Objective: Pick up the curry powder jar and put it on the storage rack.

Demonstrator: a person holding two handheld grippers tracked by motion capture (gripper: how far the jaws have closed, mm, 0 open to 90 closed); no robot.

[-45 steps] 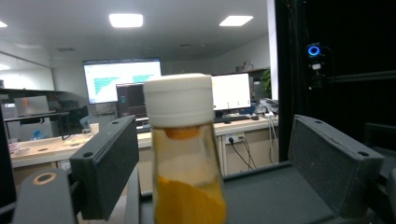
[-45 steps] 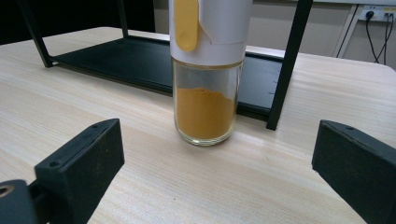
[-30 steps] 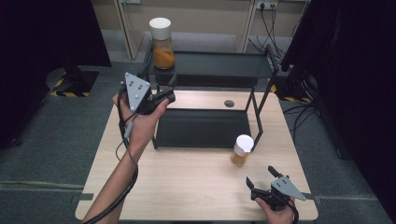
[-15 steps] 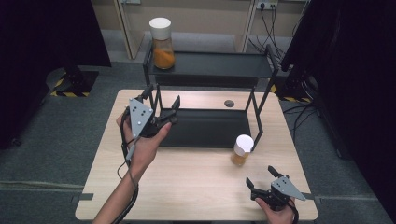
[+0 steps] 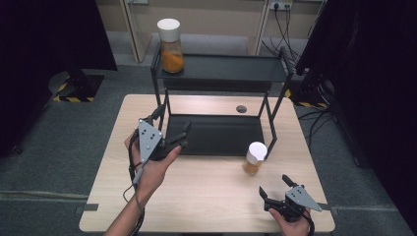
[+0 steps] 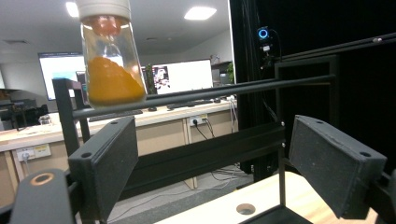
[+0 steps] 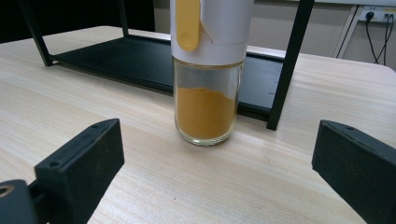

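- High view: the left gripper (image 5: 169, 129), jaws spread wide and holding nothing, hangs at the black rack's (image 5: 280, 73) 9 o'clock front corner.
- One spice jar of orange powder (image 5: 170, 40) stands upright at 11 o'clock on the rack's top shelf.
- A second, white-capped spice jar (image 5: 254, 158) stands on the wooden table (image 5: 206, 196), seemingly touching the rack's front right leg.
- At 5 o'clock, the right gripper (image 5: 276, 189) is wide open, empty, facing that jar.

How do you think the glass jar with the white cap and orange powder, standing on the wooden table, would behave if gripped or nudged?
The glass jar with the white cap looks rigid and smooth, so the open right gripper might slip on it. Being tall and narrow, it would probably tip if pushed near the cap. Roughly half full of powder, it is likely moderately heavy low down.
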